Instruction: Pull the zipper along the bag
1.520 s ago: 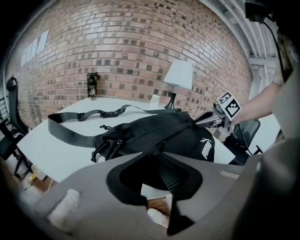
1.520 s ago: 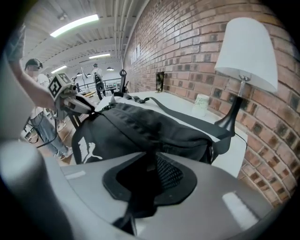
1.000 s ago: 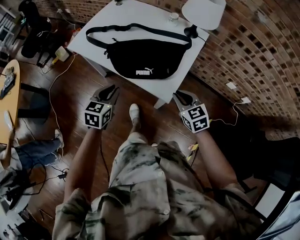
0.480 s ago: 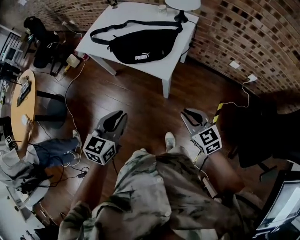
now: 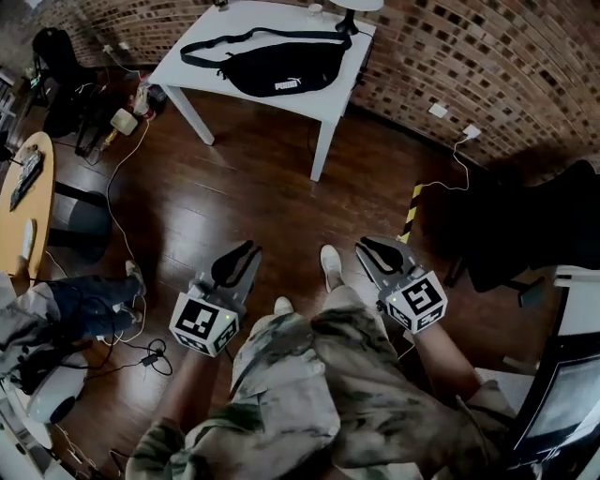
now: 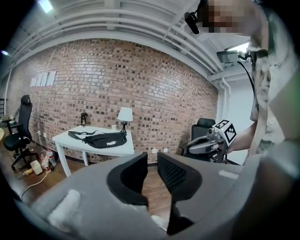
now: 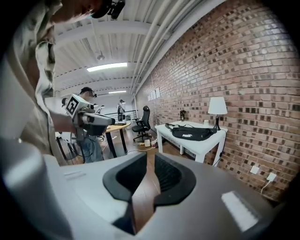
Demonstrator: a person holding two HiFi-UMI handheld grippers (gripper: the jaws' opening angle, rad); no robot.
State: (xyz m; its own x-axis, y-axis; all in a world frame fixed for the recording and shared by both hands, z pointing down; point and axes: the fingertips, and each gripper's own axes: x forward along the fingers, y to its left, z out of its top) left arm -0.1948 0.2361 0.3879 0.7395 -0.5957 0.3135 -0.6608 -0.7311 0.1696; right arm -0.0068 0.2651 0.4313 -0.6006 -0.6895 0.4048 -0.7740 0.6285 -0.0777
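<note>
The black waist bag (image 5: 281,73) lies flat on the white table (image 5: 211,56) at the top of the head view, its strap looped behind it. It also shows far off in the left gripper view, bag (image 6: 104,139), and the right gripper view, bag (image 7: 192,134). Both grippers hang close to my legs over the wooden floor, far from the table. My left gripper (image 5: 246,248) and my right gripper (image 5: 364,246) point toward the table. Each has its jaws nearly together, only a thin slit showing, with nothing between them.
A lamp (image 5: 349,7) stands at the table's far corner against the brick wall. Cables run over the floor (image 5: 122,178) at the left. A round wooden table (image 5: 23,197) and a seated person (image 5: 66,305) are at the left, a black office chair (image 5: 525,225) at the right.
I have backed away from the table: bag and table have shrunk toward the top of the head view. Both grippers stay by my legs, jaws unchanged.
</note>
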